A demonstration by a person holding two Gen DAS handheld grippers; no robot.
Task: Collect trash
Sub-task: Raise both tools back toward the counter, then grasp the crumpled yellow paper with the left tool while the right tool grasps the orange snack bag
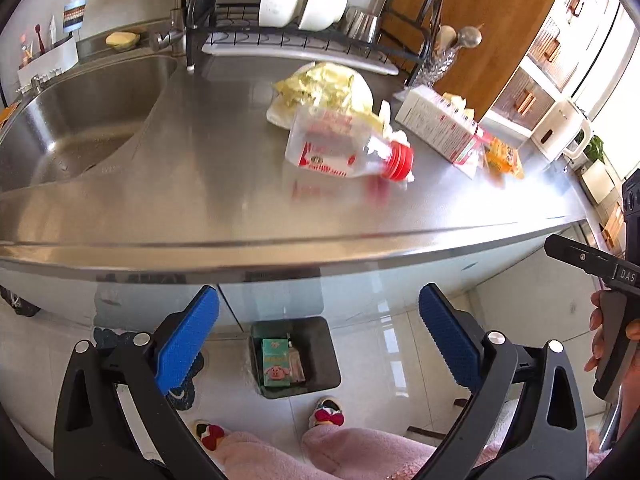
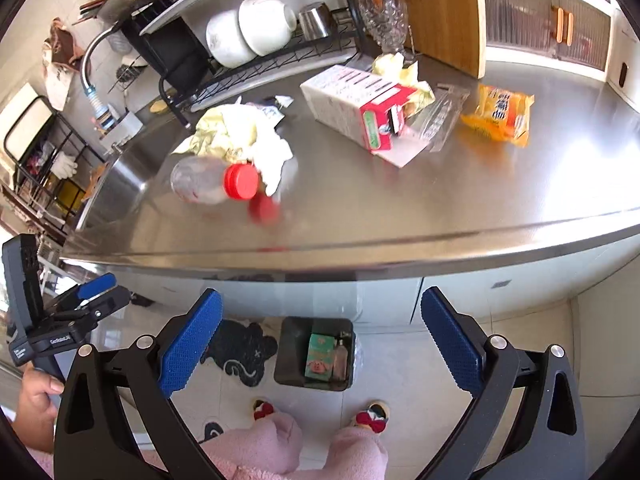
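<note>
Both sets of tongs, left (image 1: 318, 336) and right (image 2: 320, 340), are spread wide with nothing between them, held short of the bench (image 1: 224, 200) and above the bin (image 1: 320, 344) on the floor.

The likeliest slip is the bottle (image 1: 340, 148): it lies on its side near the bench's middle, round and slick, so a pinch off its centre could squirt it rolling toward the edge. The crumpled pale wrapping (image 1: 324, 88) touching it may drag along. The open carton (image 2: 356, 108) could spill scraps if tipped.

On the bench I count 1 bottle, 1 carton, 1 orange packet (image 2: 500, 114), 1 clear wrapper (image 2: 436, 116). In the bin: 1 green box (image 2: 320, 356).
</note>
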